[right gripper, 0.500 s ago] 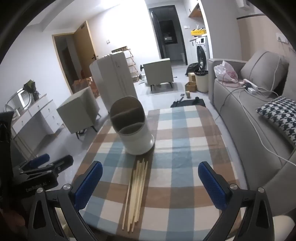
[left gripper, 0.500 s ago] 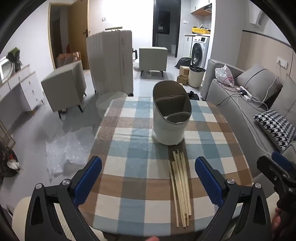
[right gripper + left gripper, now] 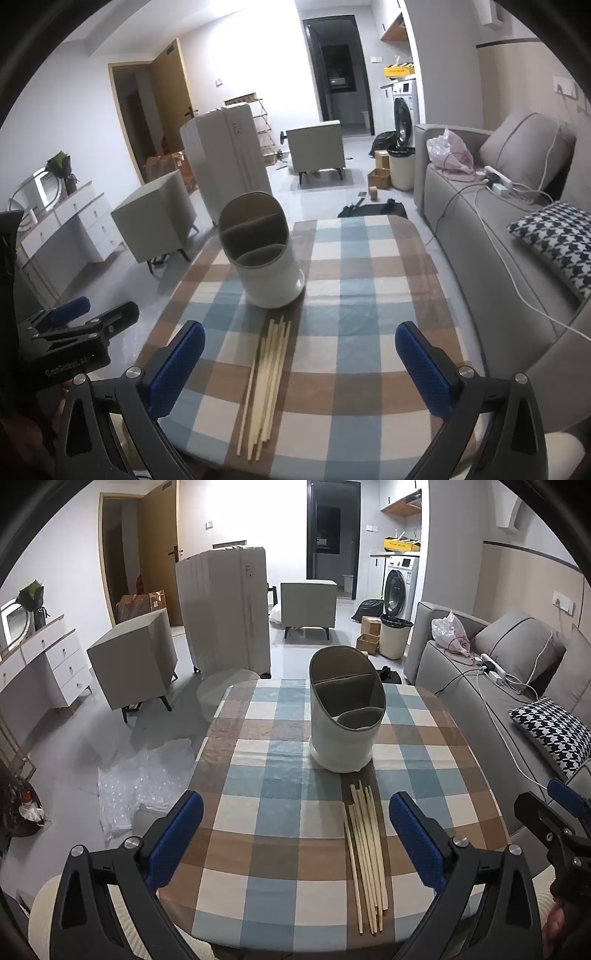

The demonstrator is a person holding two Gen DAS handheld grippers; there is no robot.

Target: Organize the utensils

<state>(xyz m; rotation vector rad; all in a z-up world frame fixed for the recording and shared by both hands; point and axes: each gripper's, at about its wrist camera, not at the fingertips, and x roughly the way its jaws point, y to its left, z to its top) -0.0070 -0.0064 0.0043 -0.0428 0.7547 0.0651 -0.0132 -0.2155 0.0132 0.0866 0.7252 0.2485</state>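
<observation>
The chopsticks (image 3: 364,856) are laid in a bundle on the checked table (image 3: 280,849), just in front of the white holder (image 3: 345,716), with their long sides pointing away toward it. Both the left gripper (image 3: 295,842) and the right gripper (image 3: 299,365) are held wide with nothing between the jaws; the sticks are seen nearer the right one's middle. Almost nothing is changed from the earlier pictures.
</observation>
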